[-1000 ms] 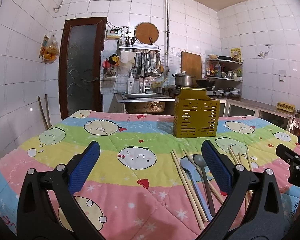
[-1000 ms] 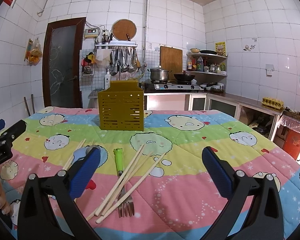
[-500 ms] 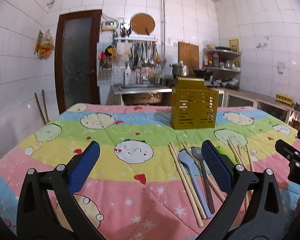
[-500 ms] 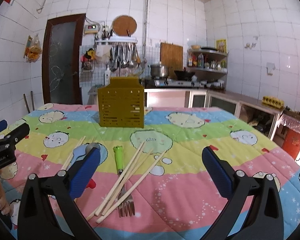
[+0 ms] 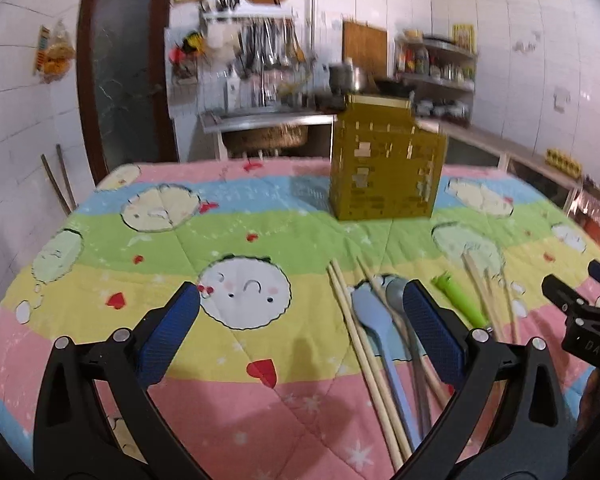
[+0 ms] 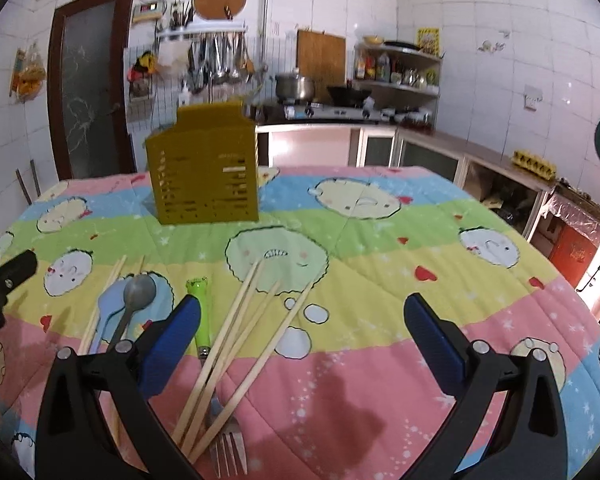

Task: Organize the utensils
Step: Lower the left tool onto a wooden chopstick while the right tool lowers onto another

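Both tongs hover low over the table (image 6: 440, 272), which is covered w/ a striped cartoon-print quilt; neither holds anything. Left tongs (image 5: 300, 328) jaws wide apart, blue pads (image 5: 168, 332) either side of a white cartoon face on the yellow stripe. Right tongs (image 6: 302, 336) also spread wide, over the pink/yellow stripes.

Utensils lie loose on the quilt between the two tongs. In the right wrist view: green-handled fork (image 6: 202, 312), tines toward the camera, w/ three wooden chopsticks (image 6: 256, 320) fanned across and just right of it, touching its lower half. Left of the fork a grey spoon (image 6: 138, 294) beside a light-blue spoon (image 6: 110, 312), bowls away from the camera, and another chopstick pair (image 6: 112, 284) along their left side. In the left wrist view the same group sits under and beside the right-hand pad: chopstick pair (image 5: 360, 344), light-blue spoon (image 5: 376, 328), grey spoon (image 5: 396, 294), green fork handle (image 5: 456, 300).

Yellow slotted utensil holder (image 6: 204, 176) stands upright further back on the green/blue stripes, well apart from the utensils; can't tell if anything's inside. Left view is motion-blurred
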Available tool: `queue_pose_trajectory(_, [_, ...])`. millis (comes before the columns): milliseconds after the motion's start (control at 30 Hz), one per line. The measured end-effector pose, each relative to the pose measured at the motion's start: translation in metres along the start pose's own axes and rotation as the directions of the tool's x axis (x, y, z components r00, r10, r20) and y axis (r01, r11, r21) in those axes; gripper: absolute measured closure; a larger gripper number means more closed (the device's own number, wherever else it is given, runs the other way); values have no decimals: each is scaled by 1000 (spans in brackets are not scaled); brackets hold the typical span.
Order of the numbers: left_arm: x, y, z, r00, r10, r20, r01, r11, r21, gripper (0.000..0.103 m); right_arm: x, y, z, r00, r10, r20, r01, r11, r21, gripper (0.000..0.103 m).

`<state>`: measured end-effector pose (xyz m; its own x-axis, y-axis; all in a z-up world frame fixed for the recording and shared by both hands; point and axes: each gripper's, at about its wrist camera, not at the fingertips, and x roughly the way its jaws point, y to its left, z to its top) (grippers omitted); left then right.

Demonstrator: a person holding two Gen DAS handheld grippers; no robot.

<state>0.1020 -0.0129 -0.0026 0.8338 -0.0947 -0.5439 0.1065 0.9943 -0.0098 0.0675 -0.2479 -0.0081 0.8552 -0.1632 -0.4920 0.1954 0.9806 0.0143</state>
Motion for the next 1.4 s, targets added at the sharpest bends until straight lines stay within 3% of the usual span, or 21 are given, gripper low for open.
queue_pose_trajectory(133, [29, 4, 5, 996, -22, -85, 20, 1000, -23, 5, 18, 4, 0, 998, 8, -58, -9, 1000, -22, 4])
queue_pose_trajectory(200, [44, 6, 7, 991, -18, -133, 14, 1000, -28, 5, 26, 6, -1, 996, -35, -83, 33, 999, -28, 4])
queue_pose_trajectory(367, [86, 14, 3, 964, -23, -264, 6, 998, -67, 5, 43, 5, -4, 987, -100, -129, 93, 994, -54, 4])
queue_pose_trajectory(500, [103, 15, -2, 950, -15, -311, -10, 997, -76, 5, 54, 0, -4, 980, -107, -168, 102, 994, -38, 4])
queue_pose_trajectory(1033, [111, 12, -1, 943, 19, -332, -39, 998, -52, 5, 78, -4, -6, 951, -143, -273, 143, 990, -21, 4])
queue_pose_trajectory(1167, [105, 10, 2, 953, 7, -302, -27, 998, -62, 8, 76, -8, -6, 955, -139, -264, 143, 990, -1, 4])
queue_pose_trajectory(1400, [106, 13, -4, 945, 16, -327, -41, 997, -71, 8, 78, -13, -7, 952, -133, -275, 142, 990, 14, 4])
